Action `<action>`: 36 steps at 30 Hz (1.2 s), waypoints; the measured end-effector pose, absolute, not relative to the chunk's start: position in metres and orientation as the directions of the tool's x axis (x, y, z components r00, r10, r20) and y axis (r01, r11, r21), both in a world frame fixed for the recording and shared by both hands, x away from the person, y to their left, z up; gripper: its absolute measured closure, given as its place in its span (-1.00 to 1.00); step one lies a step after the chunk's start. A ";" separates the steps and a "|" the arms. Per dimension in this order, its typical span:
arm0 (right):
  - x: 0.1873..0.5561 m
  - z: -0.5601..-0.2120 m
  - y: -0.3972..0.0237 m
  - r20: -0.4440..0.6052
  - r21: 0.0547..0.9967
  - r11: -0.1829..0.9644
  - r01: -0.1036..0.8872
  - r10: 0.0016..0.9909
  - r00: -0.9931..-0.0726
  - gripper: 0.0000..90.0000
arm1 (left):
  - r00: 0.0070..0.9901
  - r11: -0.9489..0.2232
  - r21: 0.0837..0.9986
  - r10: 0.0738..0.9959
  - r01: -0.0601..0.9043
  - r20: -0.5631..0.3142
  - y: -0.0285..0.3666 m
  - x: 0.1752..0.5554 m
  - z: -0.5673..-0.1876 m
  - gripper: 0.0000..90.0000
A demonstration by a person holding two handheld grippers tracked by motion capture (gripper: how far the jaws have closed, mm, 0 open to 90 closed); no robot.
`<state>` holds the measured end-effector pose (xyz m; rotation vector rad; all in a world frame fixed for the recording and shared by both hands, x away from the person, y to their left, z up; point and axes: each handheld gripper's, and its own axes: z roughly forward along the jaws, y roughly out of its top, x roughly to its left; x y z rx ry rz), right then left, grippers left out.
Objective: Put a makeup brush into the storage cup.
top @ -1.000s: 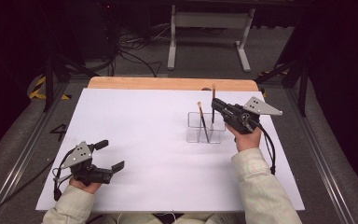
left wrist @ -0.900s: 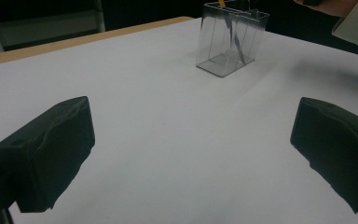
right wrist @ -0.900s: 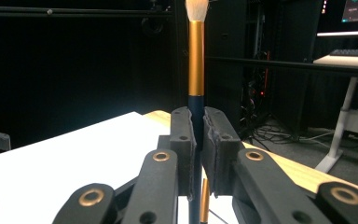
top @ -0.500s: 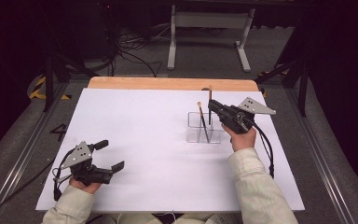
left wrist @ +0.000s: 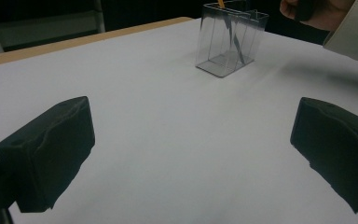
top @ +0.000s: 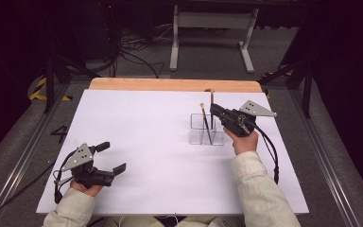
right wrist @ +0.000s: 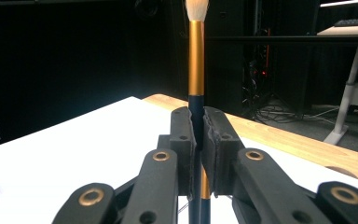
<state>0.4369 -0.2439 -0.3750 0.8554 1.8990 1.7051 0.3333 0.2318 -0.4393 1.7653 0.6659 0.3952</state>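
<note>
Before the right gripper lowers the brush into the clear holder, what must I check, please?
1. Right gripper shut on the brush: ok.
2. Brush upright, bristles on top: ok.
3. Brush tip lined up with a compartment of the clear holder: cannot tell.
4. Holder standing upright on the white table: ok.
5. Other brush already in the holder, leaning, may block: cannot tell.
6. Left gripper open, far from the holder: ok.

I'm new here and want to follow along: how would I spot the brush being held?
Find the white table, then the clear box on its right side. One brush leans inside it; the held brush stands upright, pinched in the right gripper, gold band and pale bristles on top.
</note>
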 end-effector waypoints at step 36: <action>0.442 -0.393 -0.240 0.125 0.970 0.064 0.234 0.695 -0.708 0.83 | 0.782 -0.188 0.954 0.619 0.234 -0.070 0.232 0.333 -0.439 -0.99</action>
